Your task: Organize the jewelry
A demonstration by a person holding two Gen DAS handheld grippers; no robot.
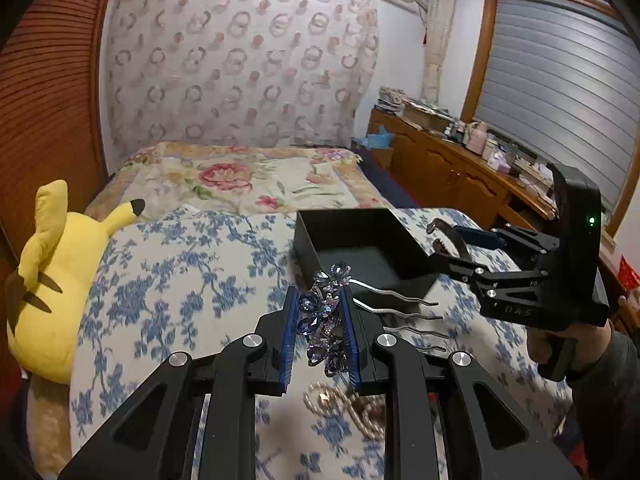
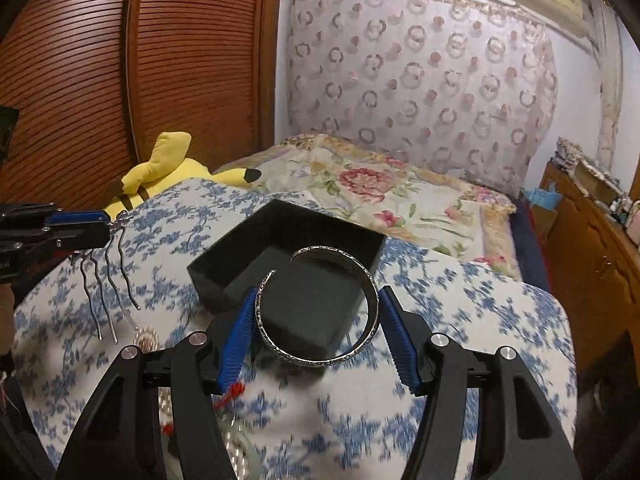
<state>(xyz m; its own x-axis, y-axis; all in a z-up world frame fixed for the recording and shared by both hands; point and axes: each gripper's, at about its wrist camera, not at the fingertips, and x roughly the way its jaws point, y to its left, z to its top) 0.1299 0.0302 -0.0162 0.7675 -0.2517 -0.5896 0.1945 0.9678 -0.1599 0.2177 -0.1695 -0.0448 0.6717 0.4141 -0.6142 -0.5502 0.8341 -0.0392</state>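
My left gripper [image 1: 320, 320] is clamped on a hair comb [image 1: 326, 316] with blue and purple crystals; its wavy silver prongs [image 1: 400, 312] point to the side, in the air above the blue-flowered cloth [image 1: 180, 280]. My right gripper [image 2: 316, 320] is closed on a silver open bangle [image 2: 320, 304], the blue pads [image 2: 236, 340] pressing its two sides. I hold the bangle over the near corner of the open black box [image 2: 224, 272], which stands on the cloth. A pearl necklace [image 1: 344, 404] lies on the cloth below my left gripper. A yellow plush toy [image 1: 52, 280] lies beside the cloth.
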